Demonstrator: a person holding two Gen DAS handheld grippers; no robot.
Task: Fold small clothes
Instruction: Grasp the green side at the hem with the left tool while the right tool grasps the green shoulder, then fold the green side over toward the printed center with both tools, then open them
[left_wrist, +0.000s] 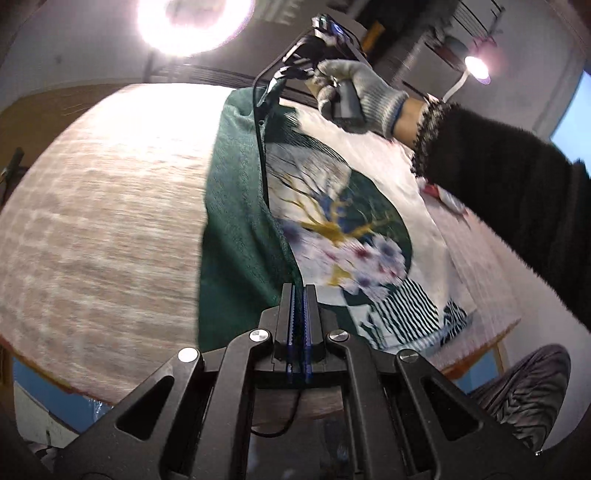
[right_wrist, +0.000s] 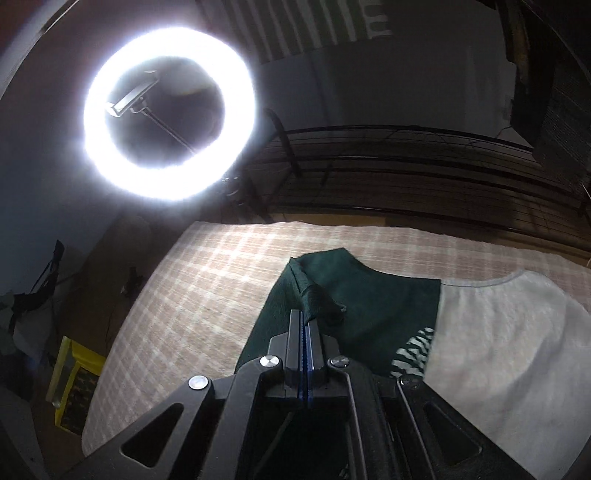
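Black fingers of the left gripper (left_wrist: 299, 291) are pressed together on the near edge of a small garment (left_wrist: 332, 206) — dark green knit sleeve, white front with a blurred floral print and stripes. It stretches lengthwise away across the checked pink-and-white cloth (left_wrist: 103, 221) toward the right gripper (right_wrist: 304, 321), whose fingers pinch a puckered green fold — held by a grey-gloved hand (left_wrist: 354, 88).

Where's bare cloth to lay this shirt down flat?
Free: checked tablecloth left of the shirt, out to the table edge. Crowded: right side, under the shirt's white printed body and the gloved right hand. Both tongs pinch green fabric.
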